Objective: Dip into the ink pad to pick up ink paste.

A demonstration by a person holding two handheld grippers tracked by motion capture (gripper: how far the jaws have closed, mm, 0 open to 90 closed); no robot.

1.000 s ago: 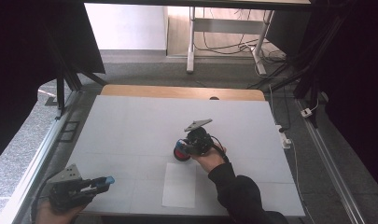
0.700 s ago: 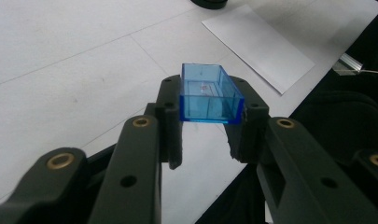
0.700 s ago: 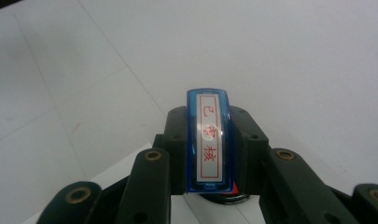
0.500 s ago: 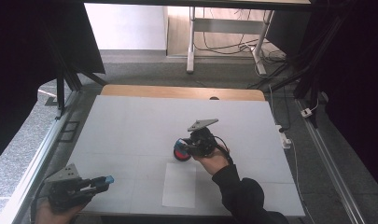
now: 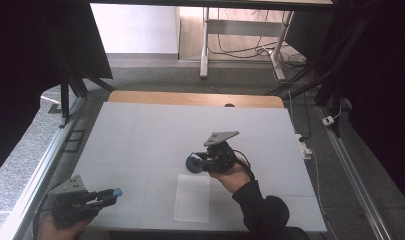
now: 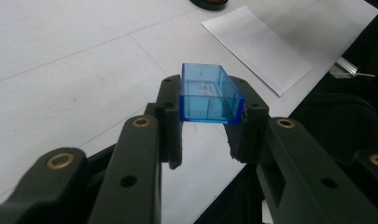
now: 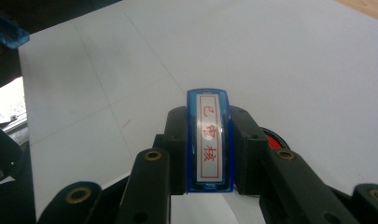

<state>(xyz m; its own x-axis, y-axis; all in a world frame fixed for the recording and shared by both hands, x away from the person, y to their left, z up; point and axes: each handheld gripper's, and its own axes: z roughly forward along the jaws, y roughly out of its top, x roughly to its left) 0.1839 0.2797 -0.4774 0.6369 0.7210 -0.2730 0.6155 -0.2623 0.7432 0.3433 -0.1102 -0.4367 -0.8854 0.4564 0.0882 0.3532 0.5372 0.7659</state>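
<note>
High view, right hand: right gripper (image 5: 194, 163) at frame centre, clamped on a blue plastic stamp with a red-character label, just above the round red ink pad in a black case (image 5: 192, 165).
High view, paper: white rectangular paper sheet (image 5: 192, 198) lies just below the right gripper, long axis running toward the bottom edge; right hand is nearer.
High view, left hand: left gripper (image 5: 112, 193) at lower left, well apart from the sheet, near the white table (image 5: 140, 130) edge.
Left gripper view: jaws clamped on a clear blue plastic stamp cap (image 6: 209, 94); sheet (image 6: 256, 46) upper right, bare table between.
Right gripper view: stamp (image 7: 209, 139) upright between the closed jaws; ink pad (image 7: 273, 138) just behind, open table beyond.
</note>
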